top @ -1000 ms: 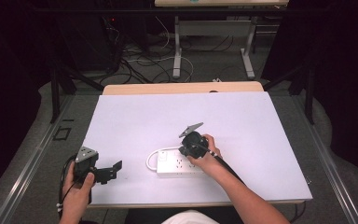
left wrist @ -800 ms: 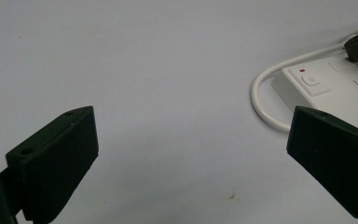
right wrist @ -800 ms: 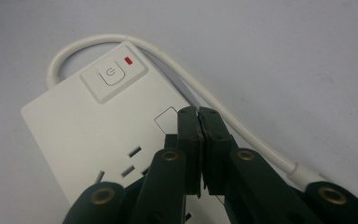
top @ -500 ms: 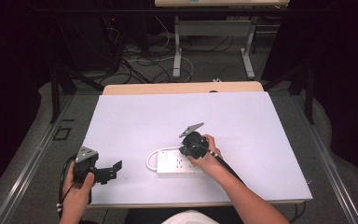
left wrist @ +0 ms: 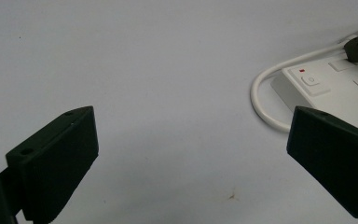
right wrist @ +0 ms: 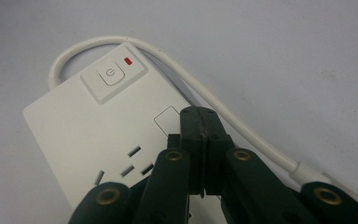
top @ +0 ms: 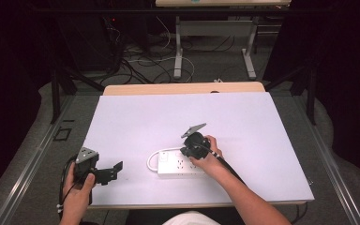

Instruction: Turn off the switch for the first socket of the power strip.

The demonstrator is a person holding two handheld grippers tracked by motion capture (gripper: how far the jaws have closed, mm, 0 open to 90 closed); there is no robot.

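A white power strip [top: 176, 165] lies on the white table top [top: 136, 122], its white cable [top: 152, 157] looping out at its left end. In the right gripper view the power strip [right wrist: 98, 135] shows a square power button [right wrist: 111, 74] with a red light [right wrist: 128, 60] beside it, and the cable [right wrist: 223, 116] runs along its far edge. My right gripper [right wrist: 200, 126] is shut, jaws pressed together, tips just above the strip's top face. From above, that right gripper [top: 187, 151] rests over the strip. My left gripper [top: 117, 168] stands open near the front left edge; between its jaws lies bare table [left wrist: 177, 140].
In the left gripper view the power strip [left wrist: 340, 88] lies ahead to the right with its cable loop [left wrist: 265, 93]. A tan table edge [top: 183, 88] lies beyond the white top. Desk legs [top: 178, 51] and floor cables [top: 140, 61] stand behind the table.
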